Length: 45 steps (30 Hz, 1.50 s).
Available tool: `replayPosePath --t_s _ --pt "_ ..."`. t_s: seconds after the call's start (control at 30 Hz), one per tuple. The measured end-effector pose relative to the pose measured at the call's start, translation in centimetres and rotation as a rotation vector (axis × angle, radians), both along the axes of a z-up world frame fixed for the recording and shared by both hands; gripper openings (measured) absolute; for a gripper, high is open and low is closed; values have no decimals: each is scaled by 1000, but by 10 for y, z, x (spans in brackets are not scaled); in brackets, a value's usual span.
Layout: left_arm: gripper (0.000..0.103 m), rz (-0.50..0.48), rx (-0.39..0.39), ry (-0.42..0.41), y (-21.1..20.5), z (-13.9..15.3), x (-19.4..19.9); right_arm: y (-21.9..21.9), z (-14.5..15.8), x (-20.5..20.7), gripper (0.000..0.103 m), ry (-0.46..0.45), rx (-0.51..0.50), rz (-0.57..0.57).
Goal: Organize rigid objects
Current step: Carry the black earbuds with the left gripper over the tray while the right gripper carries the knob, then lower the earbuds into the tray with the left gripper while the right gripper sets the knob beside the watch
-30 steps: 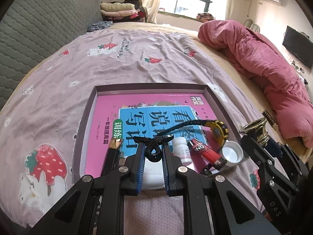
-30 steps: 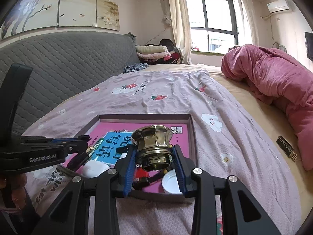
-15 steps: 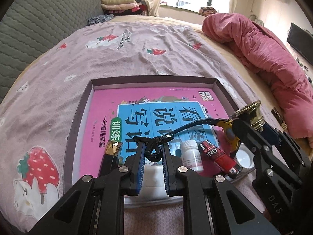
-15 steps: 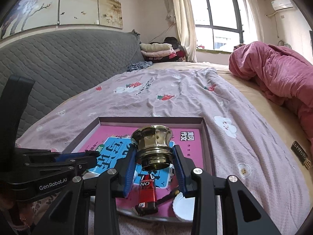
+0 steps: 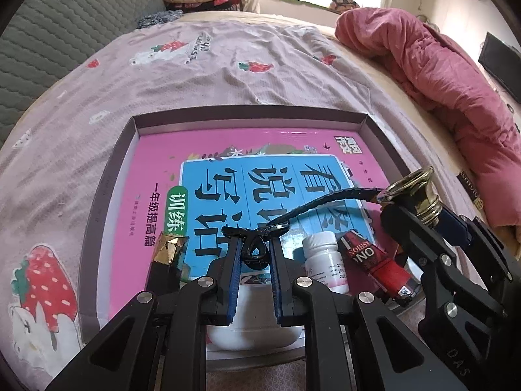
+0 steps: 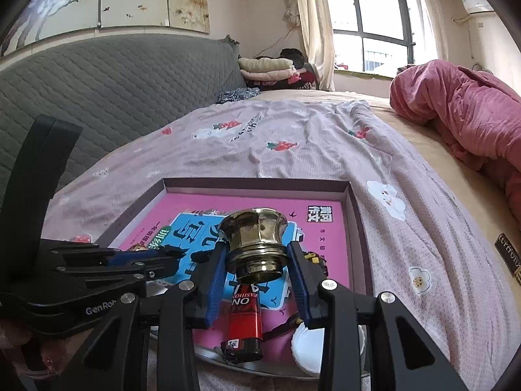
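Note:
A shallow purple box on the bed holds a pink and blue book. My left gripper is shut on the black strap of a watch, held above the book's near end. My right gripper is shut on a brass cap, seen also in the left wrist view, above the box's near right part. A white pill bottle, a red lighter, a gold-tipped black tube and a white lid lie at the near end.
The box rests on a lilac strawberry-print sheet. A pink quilt lies bunched at the right. A grey padded headboard stands left. A small dark label lies on the bed right of the box.
Both grippers have moved forward over the box. My right gripper with the brass cap has come in from the right over the lighter. The watch strap stays held.

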<state>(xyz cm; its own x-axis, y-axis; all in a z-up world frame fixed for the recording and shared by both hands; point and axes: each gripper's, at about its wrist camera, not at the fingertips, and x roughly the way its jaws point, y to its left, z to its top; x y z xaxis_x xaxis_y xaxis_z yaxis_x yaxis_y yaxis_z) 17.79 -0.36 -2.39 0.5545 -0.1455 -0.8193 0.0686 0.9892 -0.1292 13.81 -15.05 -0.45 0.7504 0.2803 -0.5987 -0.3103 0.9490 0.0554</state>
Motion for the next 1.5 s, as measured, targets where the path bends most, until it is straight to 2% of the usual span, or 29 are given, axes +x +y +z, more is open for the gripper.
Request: replayPosePath --t_s 0.47,1.03,1.5 --pt "17 -2 -2 27 -1 -13 4 7 -7 3 37 20 -38 11" --pt "17 -5 5 27 0 -16 6 9 -25 18 37 109 -63 -5" --pt "16 3 5 23 0 -16 5 8 -26 19 37 110 -63 -7"
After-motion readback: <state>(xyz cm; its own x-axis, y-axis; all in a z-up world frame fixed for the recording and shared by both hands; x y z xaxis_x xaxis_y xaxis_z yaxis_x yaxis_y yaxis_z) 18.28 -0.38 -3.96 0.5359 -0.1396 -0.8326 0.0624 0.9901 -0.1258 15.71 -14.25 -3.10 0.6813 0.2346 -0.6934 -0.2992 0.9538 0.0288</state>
